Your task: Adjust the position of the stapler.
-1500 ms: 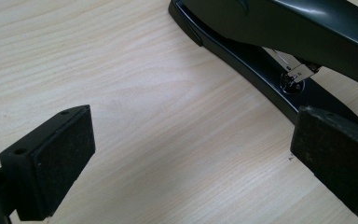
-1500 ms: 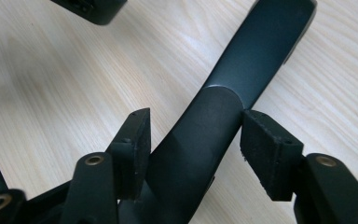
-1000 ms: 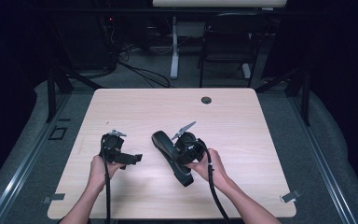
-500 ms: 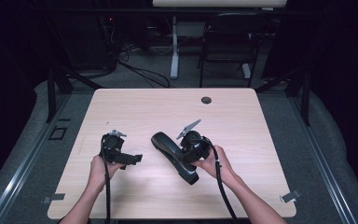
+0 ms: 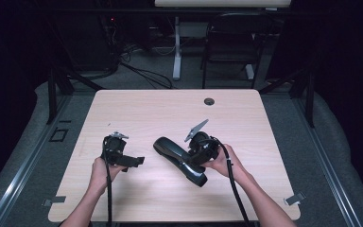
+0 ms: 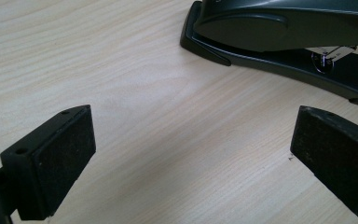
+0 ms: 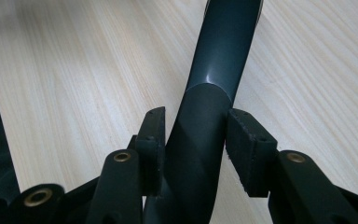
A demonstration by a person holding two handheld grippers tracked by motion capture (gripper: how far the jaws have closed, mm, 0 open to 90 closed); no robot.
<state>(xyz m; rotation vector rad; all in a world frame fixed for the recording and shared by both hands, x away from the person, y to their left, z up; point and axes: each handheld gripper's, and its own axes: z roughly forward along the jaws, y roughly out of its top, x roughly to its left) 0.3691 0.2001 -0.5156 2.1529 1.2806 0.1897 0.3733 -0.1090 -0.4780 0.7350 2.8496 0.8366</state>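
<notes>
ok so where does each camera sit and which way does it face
High view: above the person's side, looking forward and down on the table; both forearms, left tool, right tool.
Left gripper view: on the left tool, jaws wide apart, facing the stapler.
Right gripper view: on the right tool, jaws clamping the stapler.
All three share the stapler.

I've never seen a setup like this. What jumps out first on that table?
Probably the big dark stapler lying near the middle of the pale wooden table, clamped between the jaws of the right gripper. To its left, the left gripper hovers with jaws wide open and nothing between them.
</notes>
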